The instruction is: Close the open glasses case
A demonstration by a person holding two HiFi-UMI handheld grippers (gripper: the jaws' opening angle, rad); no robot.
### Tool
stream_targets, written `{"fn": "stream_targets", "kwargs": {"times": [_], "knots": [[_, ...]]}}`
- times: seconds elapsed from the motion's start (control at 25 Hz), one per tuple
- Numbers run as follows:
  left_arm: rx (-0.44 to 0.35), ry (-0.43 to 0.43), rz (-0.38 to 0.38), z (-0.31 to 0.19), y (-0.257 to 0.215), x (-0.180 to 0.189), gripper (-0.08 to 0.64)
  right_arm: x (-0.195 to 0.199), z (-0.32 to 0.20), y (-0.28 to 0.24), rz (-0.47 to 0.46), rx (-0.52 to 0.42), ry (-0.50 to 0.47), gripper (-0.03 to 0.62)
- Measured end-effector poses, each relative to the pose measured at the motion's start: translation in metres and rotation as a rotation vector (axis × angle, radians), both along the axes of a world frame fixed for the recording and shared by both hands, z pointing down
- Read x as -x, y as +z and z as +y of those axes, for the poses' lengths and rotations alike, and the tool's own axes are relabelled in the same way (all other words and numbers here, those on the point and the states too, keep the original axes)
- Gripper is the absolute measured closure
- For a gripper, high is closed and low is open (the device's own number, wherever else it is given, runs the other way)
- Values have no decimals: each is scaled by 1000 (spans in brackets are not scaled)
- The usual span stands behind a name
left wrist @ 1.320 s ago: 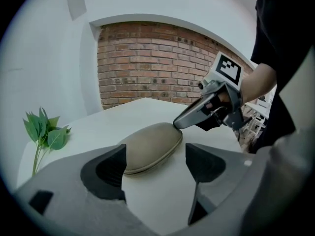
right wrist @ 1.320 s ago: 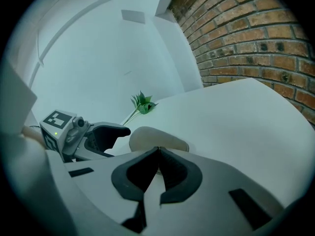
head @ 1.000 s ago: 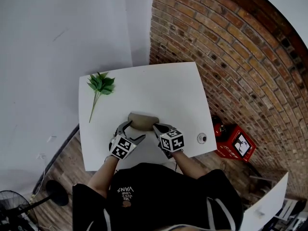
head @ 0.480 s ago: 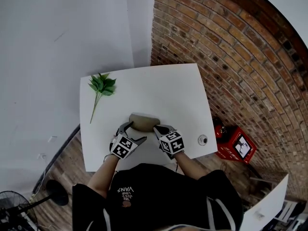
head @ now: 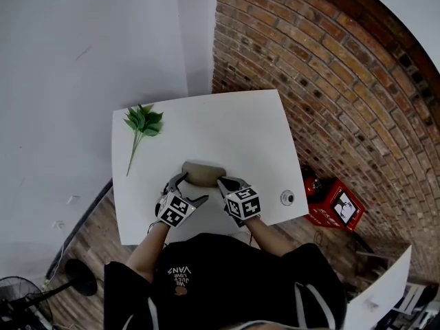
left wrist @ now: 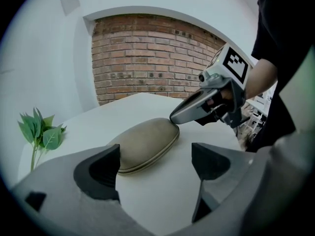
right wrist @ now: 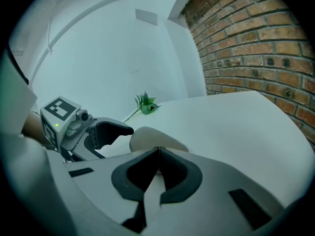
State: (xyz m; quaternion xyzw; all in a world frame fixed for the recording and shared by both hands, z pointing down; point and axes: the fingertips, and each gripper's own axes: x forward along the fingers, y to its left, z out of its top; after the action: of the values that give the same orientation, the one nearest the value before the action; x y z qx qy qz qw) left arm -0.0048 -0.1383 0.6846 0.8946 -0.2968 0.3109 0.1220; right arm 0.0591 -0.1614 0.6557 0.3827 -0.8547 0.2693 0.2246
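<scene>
Tan oval fabric glasses case (left wrist: 145, 144): judged light, stiff, prone to sliding; press lid by seam. Left gripper (left wrist: 155, 168) just spread wide, empty; right gripper (right wrist: 158, 154) pinched together, empty.

**Head view:** set high above the person, facing steeply down, distant. It takes in the whole white surface (head: 206, 119), the brick wall (head: 323, 81) and the floor (head: 89, 232).

**Left claw view:** rides the left claw (left wrist: 157, 166), low over the surface, facing across it toward the brick wall, close. Its own jaws have just been opening and stand apart at the frame's foot. The glasses case (left wrist: 145, 144) lies just ahead, clear of the pads.

**Right claw view:** rides the right claw (right wrist: 157, 157), low, facing across toward the white wall (right wrist: 113, 48), close.

**Shared:** all three views hold the case and the leaf sprig (head: 143, 121). Each claw view shows the other claw.
</scene>
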Motion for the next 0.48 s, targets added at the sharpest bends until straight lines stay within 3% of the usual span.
{"fn": "stream_targets", "kwargs": {"times": [0.48], "knots": [[-42,-60,44,-3,-24,4,107,-7,4,-13,-5,-40,20,588]]}}
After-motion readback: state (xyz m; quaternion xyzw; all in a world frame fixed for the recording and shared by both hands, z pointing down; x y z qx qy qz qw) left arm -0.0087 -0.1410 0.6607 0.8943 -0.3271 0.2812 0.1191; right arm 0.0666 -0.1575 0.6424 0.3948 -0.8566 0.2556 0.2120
